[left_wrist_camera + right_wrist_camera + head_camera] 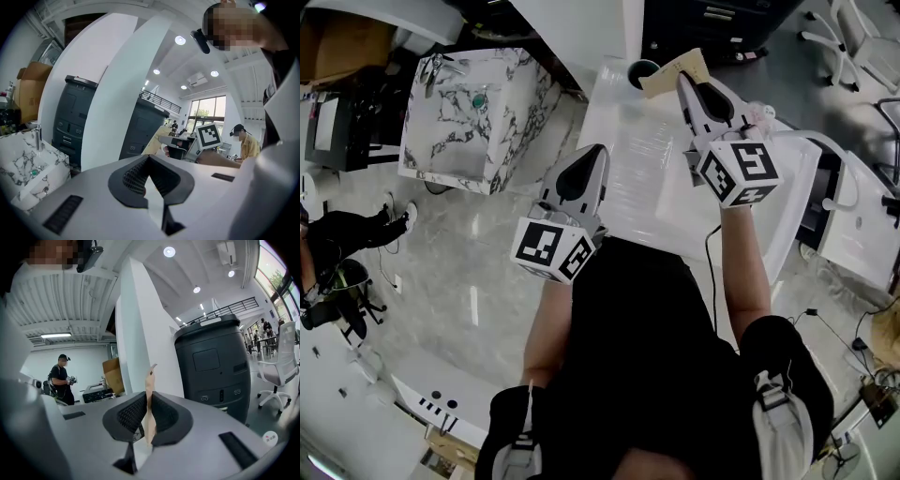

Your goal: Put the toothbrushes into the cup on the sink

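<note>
My right gripper (686,84) is shut on a flat tan toothbrush pack (675,71), which sticks out past its tips right beside the dark round cup (641,71) at the far end of the white sink top (642,178). The right gripper view shows the tan pack (149,394) edge-on and pinched between the black pads (131,413). Over the sink top's near left edge my left gripper (596,152) is shut with nothing in it. From the left gripper view, the pack (156,141) and the cup (176,152) appear ahead, beside the right gripper's marker cube (208,136).
A marble-patterned unit (473,112) stands on the floor to the left. Dark cabinets (215,366) stand behind the sink, with a white pillar (140,333) between them. An office chair (276,371) is at the right. Another person (61,380) stands far off.
</note>
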{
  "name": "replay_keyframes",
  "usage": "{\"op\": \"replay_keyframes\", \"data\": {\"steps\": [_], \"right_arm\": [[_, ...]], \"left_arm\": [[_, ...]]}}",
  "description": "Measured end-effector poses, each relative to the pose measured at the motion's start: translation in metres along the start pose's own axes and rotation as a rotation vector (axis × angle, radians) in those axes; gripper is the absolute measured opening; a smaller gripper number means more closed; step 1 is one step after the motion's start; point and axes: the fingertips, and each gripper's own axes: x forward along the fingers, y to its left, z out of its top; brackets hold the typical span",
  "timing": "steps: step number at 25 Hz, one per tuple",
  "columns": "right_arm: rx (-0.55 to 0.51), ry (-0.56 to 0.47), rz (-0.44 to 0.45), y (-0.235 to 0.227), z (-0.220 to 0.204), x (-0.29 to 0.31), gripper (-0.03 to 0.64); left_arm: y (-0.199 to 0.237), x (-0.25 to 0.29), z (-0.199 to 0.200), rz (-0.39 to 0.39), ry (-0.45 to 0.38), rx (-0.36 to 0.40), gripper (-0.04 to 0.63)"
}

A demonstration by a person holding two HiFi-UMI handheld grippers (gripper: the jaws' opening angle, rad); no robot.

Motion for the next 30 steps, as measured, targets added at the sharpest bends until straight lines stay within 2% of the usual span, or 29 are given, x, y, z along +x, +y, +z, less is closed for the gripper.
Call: {"op": "replay_keyframes", "data": {"steps": [10, 30], "right_arm": [[-0.017, 0.019, -0.003, -0.019, -0.003, 0.041, 0.052], [-0.015, 0.212, 0.025, -0.035, -0.081, 0.078, 0.052]], "left_arm": [[0.011, 0.011, -0.005, 0.021, 0.022, -0.032, 0.014], [0.020, 0.030, -0.014, 0.031, 0.047, -0.069, 0.014]]}}
